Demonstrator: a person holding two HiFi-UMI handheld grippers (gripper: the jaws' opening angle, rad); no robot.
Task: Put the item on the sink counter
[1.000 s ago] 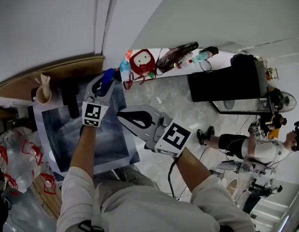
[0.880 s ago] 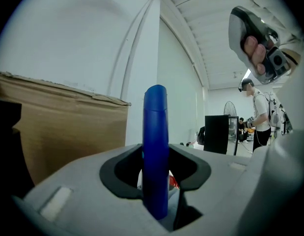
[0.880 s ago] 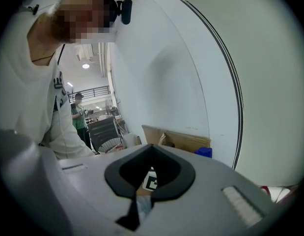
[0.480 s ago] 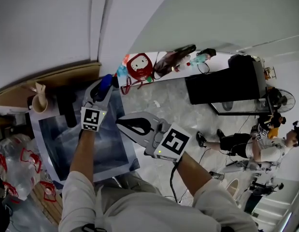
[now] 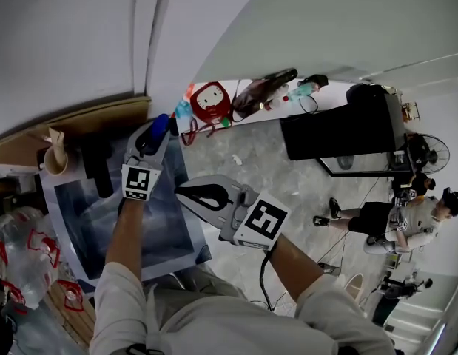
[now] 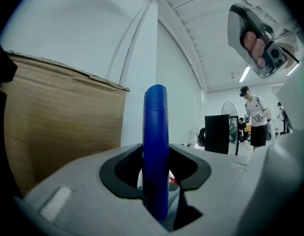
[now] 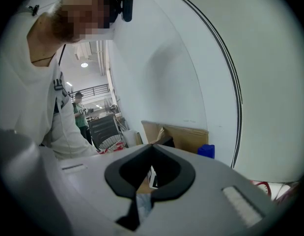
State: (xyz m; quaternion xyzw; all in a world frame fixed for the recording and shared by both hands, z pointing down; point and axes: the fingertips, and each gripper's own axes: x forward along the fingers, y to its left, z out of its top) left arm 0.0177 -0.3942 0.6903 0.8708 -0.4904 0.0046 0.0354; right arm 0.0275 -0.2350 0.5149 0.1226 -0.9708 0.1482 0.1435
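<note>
Blue plastic, smooth and a little glossy: this is how the item (image 6: 155, 117) looks in the left gripper view, a slim rounded body with a thin seam near its top, maybe a cap, though I cannot say what it is exactly. The left tool (image 6: 155, 151) is clenched on its lower part, with the dark pads pressing from both sides, and the longer part stands out beyond the tips. In the head view the item is in the air over the far end of the steel sink (image 5: 169, 261), close to the white wall and the brown cardboard (image 6: 58, 127), so it is not yet on the worktop. I judge it light and stiff, not fragile, but slippery, because the surface is curved and polished. With the hold so low, it could swing or slide between the pads if I tilt the tool quickly. A hold nearer to the middle would be safer, across the narrow sides. As it is so narrow, I think it will fall over easily if I stand it up, so laying it down on a flat part beside the basin seems better. The right tool (image 7: 151, 145) is closed with nothing in it and takes no part.
</note>
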